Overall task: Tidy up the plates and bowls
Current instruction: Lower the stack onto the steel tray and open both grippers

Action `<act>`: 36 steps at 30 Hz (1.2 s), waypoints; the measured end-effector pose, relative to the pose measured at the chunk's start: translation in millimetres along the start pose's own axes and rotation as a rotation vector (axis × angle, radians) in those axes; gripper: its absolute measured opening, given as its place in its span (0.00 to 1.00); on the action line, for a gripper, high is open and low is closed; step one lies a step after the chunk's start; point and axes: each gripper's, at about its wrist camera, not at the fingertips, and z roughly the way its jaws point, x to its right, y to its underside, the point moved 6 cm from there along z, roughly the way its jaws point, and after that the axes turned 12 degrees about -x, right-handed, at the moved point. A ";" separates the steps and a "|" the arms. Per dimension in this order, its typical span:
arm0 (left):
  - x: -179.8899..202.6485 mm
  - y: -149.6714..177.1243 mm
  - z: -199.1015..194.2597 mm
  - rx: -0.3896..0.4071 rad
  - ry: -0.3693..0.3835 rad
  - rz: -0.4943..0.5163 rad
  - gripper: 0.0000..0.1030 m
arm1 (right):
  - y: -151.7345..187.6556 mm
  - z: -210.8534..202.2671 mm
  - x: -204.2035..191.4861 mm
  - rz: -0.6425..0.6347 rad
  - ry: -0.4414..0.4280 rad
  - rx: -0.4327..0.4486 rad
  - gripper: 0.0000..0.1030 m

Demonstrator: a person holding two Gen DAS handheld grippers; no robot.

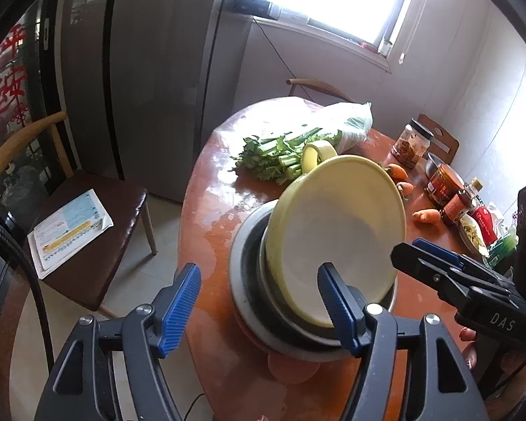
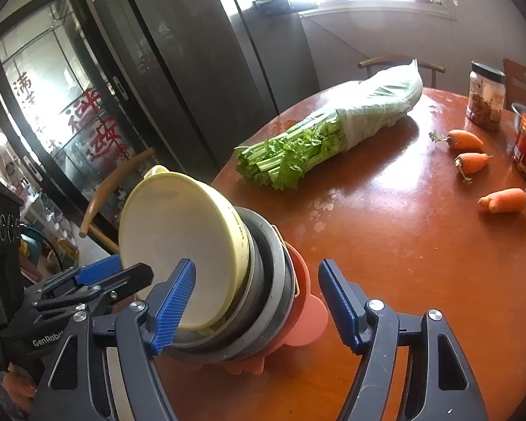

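Both jaws apart; yellow bowl (image 1: pixel 336 231) between grippers (tilted, atop stack (image 2: pixel 273 298)).

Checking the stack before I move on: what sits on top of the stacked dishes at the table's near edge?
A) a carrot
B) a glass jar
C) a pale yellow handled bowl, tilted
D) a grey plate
C: the pale yellow handled bowl leans tilted on the grey dishes, with the pink dish lowest.
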 end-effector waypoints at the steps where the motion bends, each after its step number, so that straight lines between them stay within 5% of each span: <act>1: -1.1 1.1 -2.6 0.005 -0.002 -0.002 0.67 | 1.2 -2.8 0.1 -0.001 0.002 0.005 0.72; 17: -26.7 29.7 -30.2 0.040 -0.079 -0.042 0.67 | 22.0 -19.0 4.7 0.006 0.011 0.021 0.73; 29: -58.3 23.0 12.5 -0.048 0.003 -0.123 0.67 | 24.6 0.3 6.5 0.019 0.001 -0.026 0.74; 36: -55.9 26.5 4.4 -0.017 -0.060 -0.104 0.67 | 23.9 0.2 -0.5 -0.004 0.021 -0.008 0.74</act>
